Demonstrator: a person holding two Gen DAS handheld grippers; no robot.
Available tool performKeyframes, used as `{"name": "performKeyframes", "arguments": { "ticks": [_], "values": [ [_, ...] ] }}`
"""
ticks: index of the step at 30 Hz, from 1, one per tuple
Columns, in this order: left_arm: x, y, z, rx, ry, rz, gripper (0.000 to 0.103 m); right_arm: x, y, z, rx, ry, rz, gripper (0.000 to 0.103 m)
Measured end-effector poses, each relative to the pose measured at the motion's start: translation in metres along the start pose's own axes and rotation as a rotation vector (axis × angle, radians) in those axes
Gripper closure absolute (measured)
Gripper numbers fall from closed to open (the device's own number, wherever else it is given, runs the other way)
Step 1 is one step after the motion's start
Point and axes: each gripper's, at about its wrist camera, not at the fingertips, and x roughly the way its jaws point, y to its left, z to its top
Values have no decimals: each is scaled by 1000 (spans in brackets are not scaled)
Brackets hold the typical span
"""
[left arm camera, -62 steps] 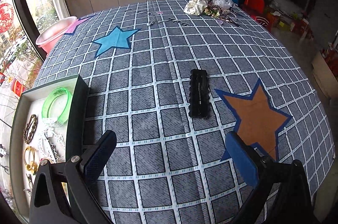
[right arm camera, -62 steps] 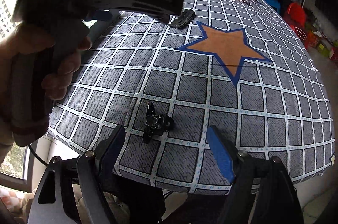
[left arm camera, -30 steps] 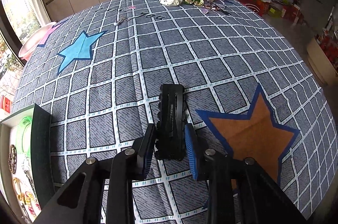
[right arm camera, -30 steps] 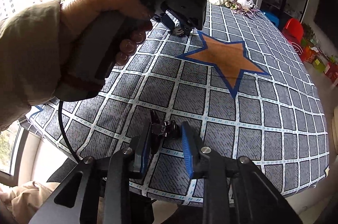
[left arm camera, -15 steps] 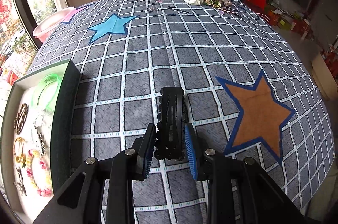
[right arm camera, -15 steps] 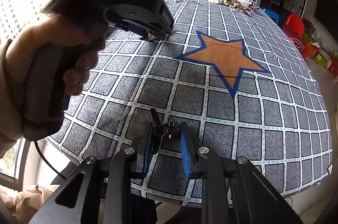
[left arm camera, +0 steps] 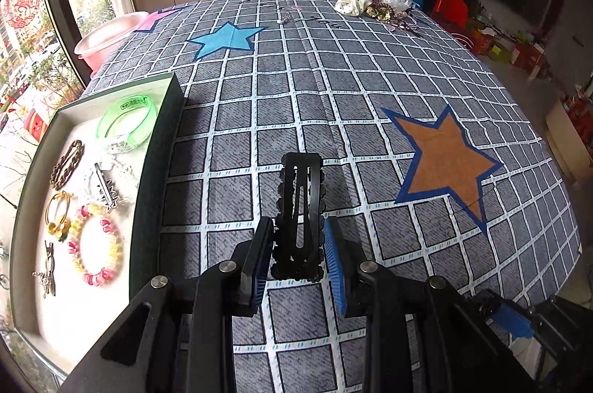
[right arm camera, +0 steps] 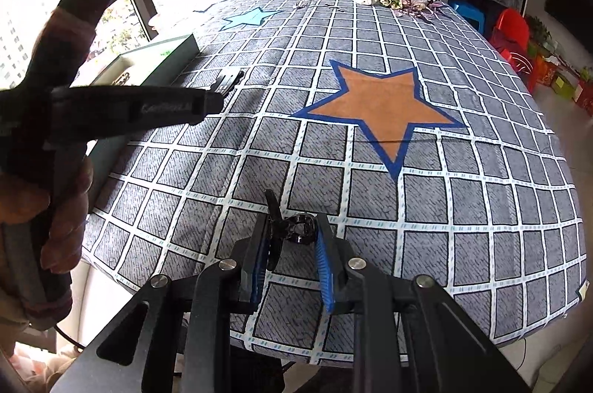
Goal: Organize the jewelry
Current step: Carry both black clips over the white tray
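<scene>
My left gripper (left arm camera: 298,257) is shut on a long black hair clip (left arm camera: 300,207) and holds it above the checked tablecloth, to the right of the green jewelry tray (left arm camera: 155,152). The tray holds a green bangle (left arm camera: 128,124), a bead bracelet (left arm camera: 94,248), a gold ring and several other pieces. My right gripper (right arm camera: 292,246) is shut on a small black claw clip (right arm camera: 292,228) near the table's front edge. The left gripper and the hand on it show at the left of the right wrist view (right arm camera: 111,107).
A pile of loose jewelry and a cream scrunchie (left arm camera: 374,5) lies at the far edge. A pink basin (left arm camera: 103,39) sits beyond the table's left corner. Blue (left arm camera: 226,39) and orange (left arm camera: 444,155) star patches mark the cloth. Small pieces (left arm camera: 285,18) lie far centre.
Both grippers closed on their clips about a second ago. The left one has since carried the long clip back toward the tray side; the right one holds the claw clip, slightly raised.
</scene>
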Motion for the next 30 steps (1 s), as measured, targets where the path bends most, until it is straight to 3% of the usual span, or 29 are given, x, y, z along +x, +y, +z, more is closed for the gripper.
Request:
{"name": "performKeyframes", "arguments": {
  "ticks": [15,30],
  "values": [
    [-59,24,-34,-10,-84,24,67,-16,9,29,16,-21,57,77],
    [-92,84,-54,-99,-142,70,67,-19,70,60,-78,-28,129,77]
  ]
}}
